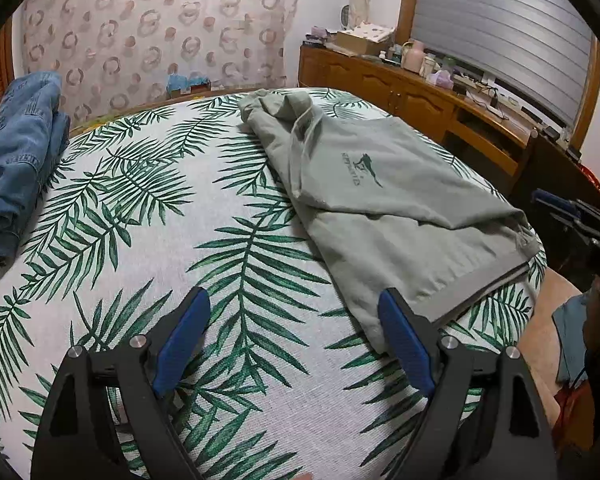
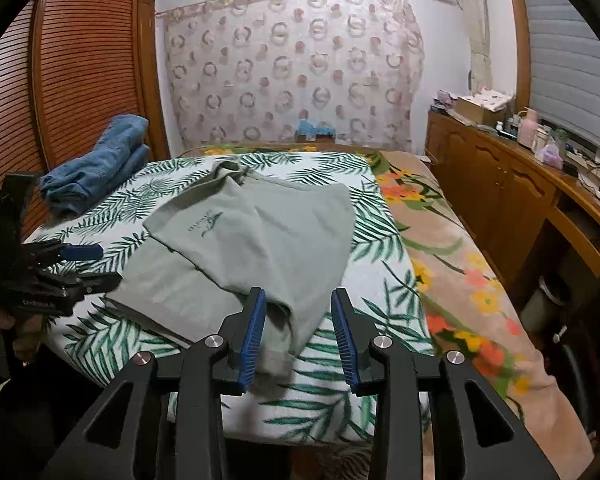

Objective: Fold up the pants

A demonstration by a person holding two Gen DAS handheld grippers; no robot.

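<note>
The pants (image 2: pixel 256 236) lie folded mid-frame on the bed (image 2: pixel 340 400). The right gripper (image 2: pixel 298 336) stands partly open around their near corner; left gripper (image 1: pixel 294 344) wide, empty. Withdraw cleanly without dragging the fold.

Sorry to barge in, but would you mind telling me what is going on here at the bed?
A person with a gripper in each hand is folding grey-green pants on a leaf-print sheet. The pants already lie partly folded over. The right gripper stands open around their near corner, the cloth between its fingers but not pinched. The left gripper hovers wide open over bare sheet beside the waistband. Folded jeans lie off to the side.
</note>
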